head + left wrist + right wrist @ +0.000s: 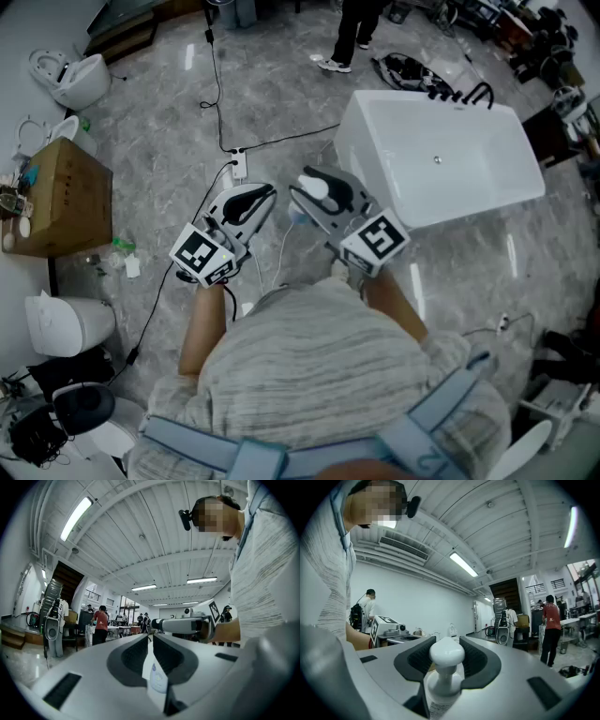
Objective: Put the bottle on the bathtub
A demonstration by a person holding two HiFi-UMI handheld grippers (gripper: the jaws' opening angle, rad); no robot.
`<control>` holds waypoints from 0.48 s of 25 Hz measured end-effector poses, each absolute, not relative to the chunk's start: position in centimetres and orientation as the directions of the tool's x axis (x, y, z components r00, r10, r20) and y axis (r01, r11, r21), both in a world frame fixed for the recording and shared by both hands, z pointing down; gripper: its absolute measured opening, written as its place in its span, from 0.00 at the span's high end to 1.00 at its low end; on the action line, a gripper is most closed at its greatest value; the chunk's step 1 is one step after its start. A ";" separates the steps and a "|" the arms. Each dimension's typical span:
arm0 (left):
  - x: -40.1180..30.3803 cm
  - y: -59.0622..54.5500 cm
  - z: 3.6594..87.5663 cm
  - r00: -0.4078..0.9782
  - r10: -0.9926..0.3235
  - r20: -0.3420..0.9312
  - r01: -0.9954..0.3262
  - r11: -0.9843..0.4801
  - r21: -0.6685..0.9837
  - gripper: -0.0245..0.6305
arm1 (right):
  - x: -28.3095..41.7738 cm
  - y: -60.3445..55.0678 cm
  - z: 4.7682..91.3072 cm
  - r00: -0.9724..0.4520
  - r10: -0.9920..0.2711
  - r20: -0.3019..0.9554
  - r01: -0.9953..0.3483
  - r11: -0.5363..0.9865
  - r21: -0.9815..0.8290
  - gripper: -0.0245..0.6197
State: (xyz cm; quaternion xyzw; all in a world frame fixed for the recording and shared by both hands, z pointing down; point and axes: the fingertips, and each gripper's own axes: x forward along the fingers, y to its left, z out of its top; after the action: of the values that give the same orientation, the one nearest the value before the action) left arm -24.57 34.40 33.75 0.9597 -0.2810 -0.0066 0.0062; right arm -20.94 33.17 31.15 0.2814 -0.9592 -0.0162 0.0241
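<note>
Right gripper view: I see a white plastic pump bottle [446, 656] with a rounded head. The right gripper [445, 644] clamps its neck. Its long axis is upright, head up, near the white rectangular bathtub [441, 159]. Left gripper [150, 637] pinches a thin white blue-marked piece [157, 677]

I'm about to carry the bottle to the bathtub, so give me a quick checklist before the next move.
1. Bottle held: ok. The right gripper is shut on the bottle under its pump head.
2. Bathtub in view: ok, ahead on the right.
3. Near rim bare: ok.
4. Left gripper free: not ok. A thin white item sits between its jaws.
5. Floor path: not ok. A cable runs across the floor ahead.
</note>
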 end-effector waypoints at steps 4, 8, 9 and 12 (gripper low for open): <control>-24.8 34.7 34.1 0.840 -0.543 -0.007 -0.543 -0.840 0.014 0.93 | -21.3 33.5 31.4 -0.844 -0.535 0.037 -0.534 0.845 0.041 0.71; -25.5 34.8 34.5 0.831 -0.555 -0.011 -0.555 -0.831 0.029 0.93 | -21.5 33.5 31.7 -0.839 -0.544 0.030 -0.543 0.839 0.030 0.72; -25.6 34.8 34.6 0.831 -0.556 -0.009 -0.556 -0.831 0.030 0.93 | -21.5 33.4 31.8 -0.838 -0.545 0.029 -0.544 0.838 0.029 0.72; -25.5 34.9 34.9 0.831 -0.557 -0.002 -0.556 -0.830 0.029 0.93 | -21.3 33.4 32.0 -0.836 -0.548 0.029 -0.548 0.836 0.025 0.72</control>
State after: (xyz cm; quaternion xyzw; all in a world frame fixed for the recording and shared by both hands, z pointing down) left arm -25.54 34.93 34.89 0.9567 -0.2908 -0.0053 0.0137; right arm -21.27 33.36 32.02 0.2859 -0.9581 -0.0077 0.0173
